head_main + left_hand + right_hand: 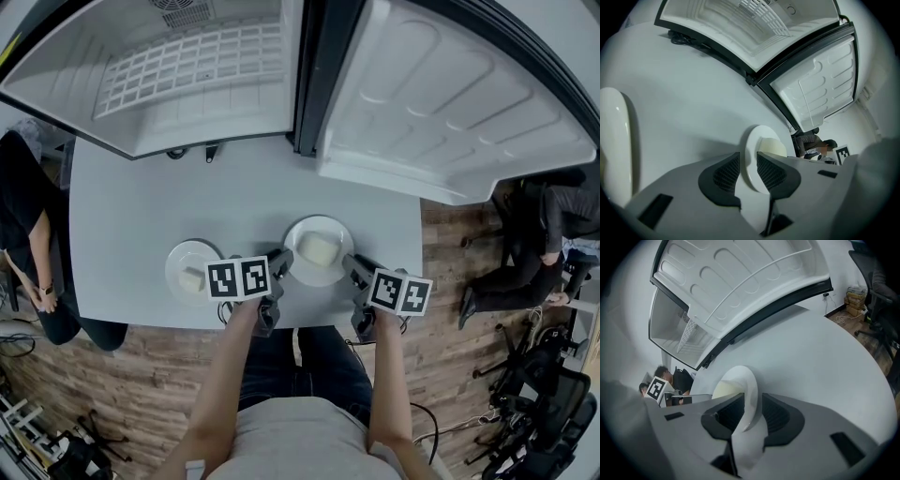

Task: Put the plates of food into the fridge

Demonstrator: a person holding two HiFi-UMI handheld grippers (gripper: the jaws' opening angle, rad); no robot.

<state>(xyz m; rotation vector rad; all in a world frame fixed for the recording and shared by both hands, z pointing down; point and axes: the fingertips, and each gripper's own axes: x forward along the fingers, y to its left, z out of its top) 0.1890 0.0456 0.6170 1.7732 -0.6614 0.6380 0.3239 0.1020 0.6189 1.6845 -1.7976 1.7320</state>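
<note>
Two white plates sit near the front edge of the white table [141, 206]. The right plate [319, 250] carries a pale block of food [319, 249]; the left plate [192, 272] carries a smaller block. My left gripper [279, 265] is at the right plate's left rim. There its jaws stand open around the rim [757, 140], with a gap beside the pads [726, 171]. My right gripper [356, 272] is at the same plate's right rim [743, 376]. The rim lies between its jaws [753, 399], with a thin gap at the right pad. The other plate [616, 140] shows at the left edge.
Behind the table the fridge [187, 66] stands open, a wire shelf inside, and its door [450, 94] is swung out to the right. One person sits at the left [23, 234], another at the right [553, 225]. Office chairs [534, 394] stand at the lower right.
</note>
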